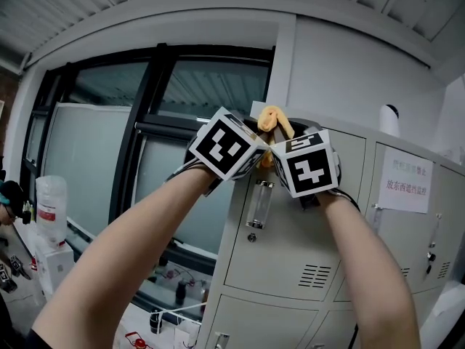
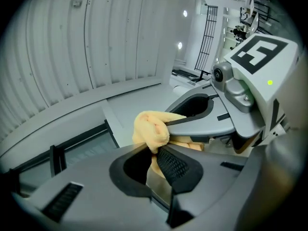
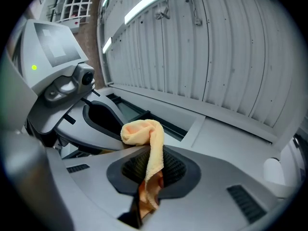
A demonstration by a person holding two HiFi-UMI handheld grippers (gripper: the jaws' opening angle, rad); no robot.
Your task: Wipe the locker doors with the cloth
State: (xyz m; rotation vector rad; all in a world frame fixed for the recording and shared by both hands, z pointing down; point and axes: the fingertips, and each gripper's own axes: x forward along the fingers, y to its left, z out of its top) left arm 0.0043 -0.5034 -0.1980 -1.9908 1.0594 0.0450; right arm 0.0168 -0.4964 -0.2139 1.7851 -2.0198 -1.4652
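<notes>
While at locker (image 1: 290, 246), cloth (image 2: 150, 126) in tongs (image 3: 149, 174)

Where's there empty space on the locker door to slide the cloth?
The locker door is bare between its handle and the vent slots. It is crowded at the top, where the left claw and right claw both pinch the cloth. The next door carries a paper notice on its upper part.
</notes>
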